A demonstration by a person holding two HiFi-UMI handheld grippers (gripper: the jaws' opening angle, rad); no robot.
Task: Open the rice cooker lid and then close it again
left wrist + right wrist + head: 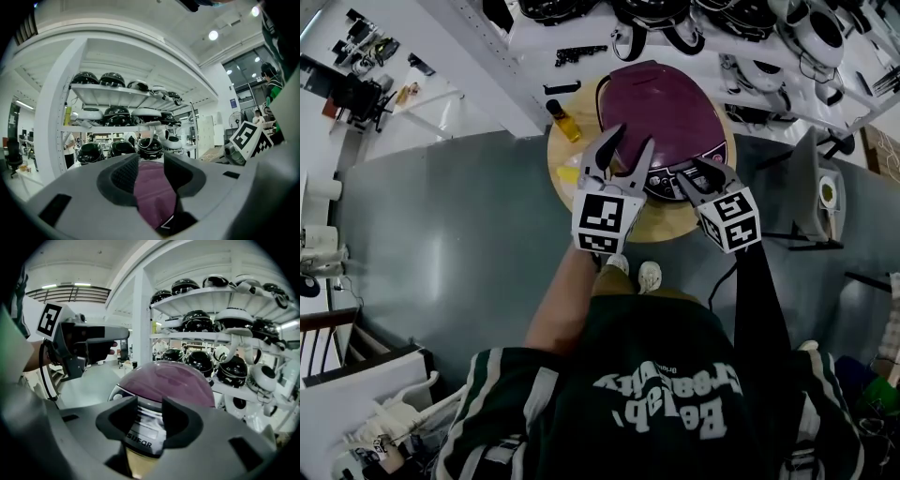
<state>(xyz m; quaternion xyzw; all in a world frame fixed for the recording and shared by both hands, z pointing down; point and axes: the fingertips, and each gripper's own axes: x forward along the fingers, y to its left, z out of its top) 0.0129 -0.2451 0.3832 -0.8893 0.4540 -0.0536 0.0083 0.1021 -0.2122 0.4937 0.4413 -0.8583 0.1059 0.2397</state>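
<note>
Rice cooker, lid shut, is sitting just ahead of both tongs: I am poising the left tongs, spread and empty, above its lid and aiming the right tongs, likewise spread and empty, squarely at its front panel.

Inside a workshop-style test lab: white metal shelving at the far side holds rows of rounded black and white appliances, a round wooden table stands on bare grey floor, and spotlights shine overhead.
</note>
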